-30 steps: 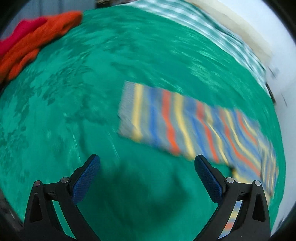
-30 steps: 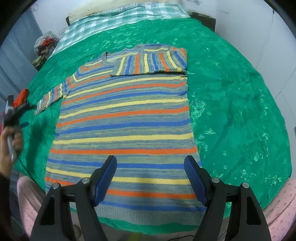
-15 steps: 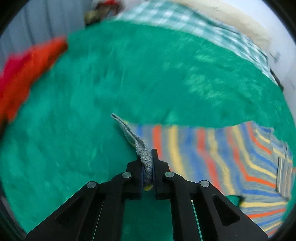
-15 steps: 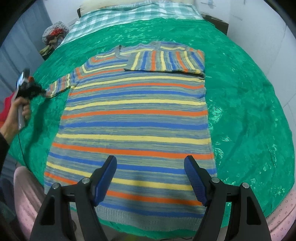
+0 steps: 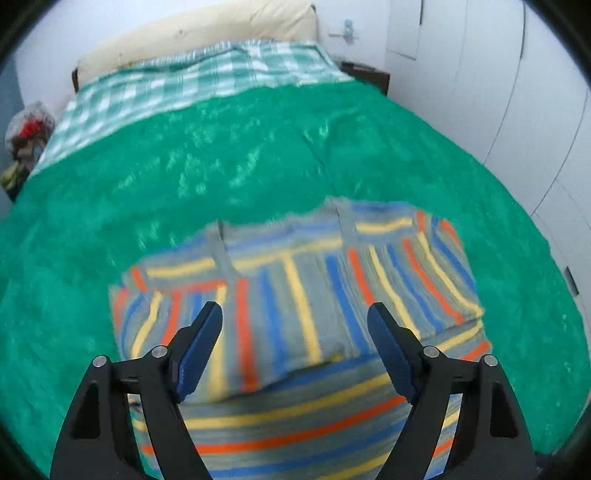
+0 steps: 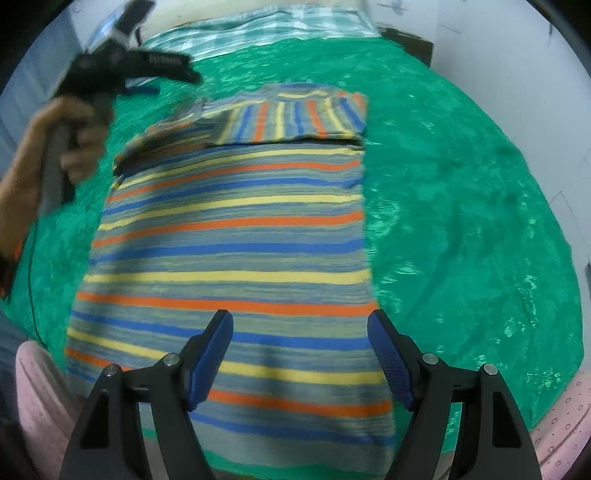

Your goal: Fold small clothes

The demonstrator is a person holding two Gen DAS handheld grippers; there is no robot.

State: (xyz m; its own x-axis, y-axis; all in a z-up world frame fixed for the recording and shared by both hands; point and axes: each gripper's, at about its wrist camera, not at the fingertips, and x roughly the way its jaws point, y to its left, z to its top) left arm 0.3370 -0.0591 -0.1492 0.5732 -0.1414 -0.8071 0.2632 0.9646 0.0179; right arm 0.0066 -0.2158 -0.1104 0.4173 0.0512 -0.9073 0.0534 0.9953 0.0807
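A striped sweater [image 6: 236, 236] in grey, blue, orange and yellow lies flat on a green bedspread [image 6: 461, 206]. Both sleeves are folded in across its chest [image 5: 295, 291]. My left gripper [image 5: 295, 321] is open and empty, hovering above the folded sleeves near the neckline. It also shows in the right wrist view [image 6: 162, 70], held in a hand at the upper left. My right gripper [image 6: 299, 332] is open and empty above the sweater's lower body, near the hem.
A green checked sheet [image 5: 192, 85] and a cream pillow [image 5: 199, 33] lie at the head of the bed. White walls stand to the right [image 5: 517, 92]. A bundle of clutter [image 5: 27, 133] sits at the far left. Pink-clad knees [image 6: 561, 428] show by the bed's near edge.
My left gripper carried the left sleeve cuff inward over the chest, let it go and opened. It now hovers above the folded sleeves. My right gripper stayed open near the hem.
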